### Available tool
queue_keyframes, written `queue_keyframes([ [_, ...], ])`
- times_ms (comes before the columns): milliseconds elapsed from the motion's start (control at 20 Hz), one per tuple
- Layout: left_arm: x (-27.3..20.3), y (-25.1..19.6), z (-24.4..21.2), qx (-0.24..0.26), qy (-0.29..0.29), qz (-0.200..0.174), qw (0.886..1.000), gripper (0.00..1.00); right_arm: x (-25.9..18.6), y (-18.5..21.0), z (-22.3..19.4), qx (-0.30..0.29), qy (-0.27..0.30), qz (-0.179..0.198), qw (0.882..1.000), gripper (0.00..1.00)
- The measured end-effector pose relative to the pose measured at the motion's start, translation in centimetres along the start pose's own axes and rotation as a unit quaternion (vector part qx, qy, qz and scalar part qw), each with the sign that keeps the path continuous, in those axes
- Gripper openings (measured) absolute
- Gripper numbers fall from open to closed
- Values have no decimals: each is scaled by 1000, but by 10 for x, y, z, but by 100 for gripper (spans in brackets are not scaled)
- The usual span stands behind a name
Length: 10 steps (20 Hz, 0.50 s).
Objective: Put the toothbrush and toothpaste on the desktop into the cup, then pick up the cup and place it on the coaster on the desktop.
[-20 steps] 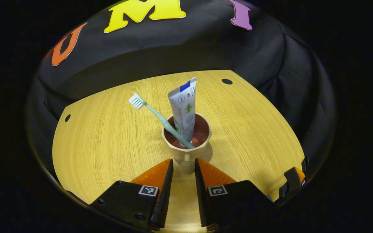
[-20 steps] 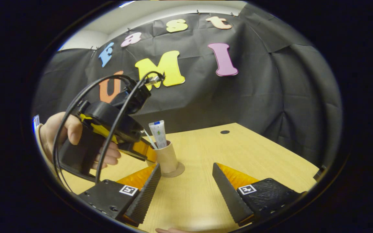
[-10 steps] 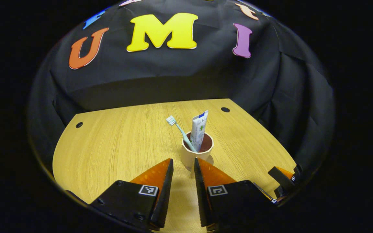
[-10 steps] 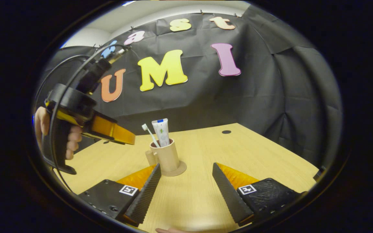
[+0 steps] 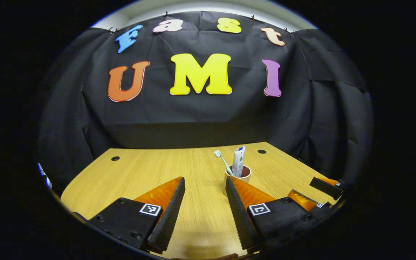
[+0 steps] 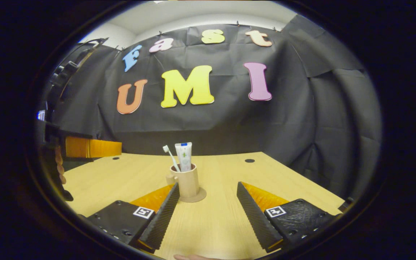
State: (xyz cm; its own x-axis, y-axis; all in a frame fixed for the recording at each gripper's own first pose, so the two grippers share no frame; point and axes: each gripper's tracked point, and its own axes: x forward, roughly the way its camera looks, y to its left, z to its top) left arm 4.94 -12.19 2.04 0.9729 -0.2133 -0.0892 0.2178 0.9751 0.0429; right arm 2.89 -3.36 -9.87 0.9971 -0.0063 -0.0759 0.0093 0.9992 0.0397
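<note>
black cloth wall (image 5: 200, 115) behind a light wooden desktop (image 6: 215, 220); pale ceiling strip (image 6: 193, 16) above.

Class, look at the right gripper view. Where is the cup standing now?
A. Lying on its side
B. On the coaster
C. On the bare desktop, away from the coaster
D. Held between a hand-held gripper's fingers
B: the cup stands upright on the round coaster, with the toothbrush and toothpaste in it, and nothing grips it.
</note>
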Motion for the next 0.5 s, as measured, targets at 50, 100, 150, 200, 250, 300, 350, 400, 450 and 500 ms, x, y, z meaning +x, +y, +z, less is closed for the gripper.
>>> queue_keyframes([
  [50, -11, 9, -15, 14, -26, 9, 1000, 74, -2, 2, 0, 2, -3, 1, 1000, 94],
  [100, -16, 13, -12, 27, -47, 16, 998, 77, -3, 5, 0, 2, -5, 2, 1000, 94],
  [150, -22, 14, -12, 34, -61, 18, 997, 81, -2, 9, -1, -1, -5, 4, 1000, 94],
  [200, -28, 14, -15, 34, -64, 19, 997, 86, -2, 12, -2, -6, -3, 3, 1000, 96],
  [250, -33, 14, -23, 33, -57, 21, 998, 89, -3, 14, -1, -8, -2, 0, 1000, 94],
  [300, -37, 14, -28, 32, -52, 20, 998, 98, -4, 18, 1, -8, -3, 3, 1000, 96],
  [350, -41, 17, -28, 31, -59, 25, 997, 98, -6, 24, 4, -11, -4, 5, 1000, 94],
  [400, -44, 21, -27, 27, -66, 29, 997, 99, -8, 27, 7, -20, -9, 2, 1000, 94],
  [450, -45, 26, -28, 19, -69, 34, 997, 99, -11, 28, 12, -32, -15, -6, 999, 96],
  [500, -45, 32, -35, 10, -64, 41, 997, 98, -14, 29, 15, -43, -22, -12, 999, 94],
])
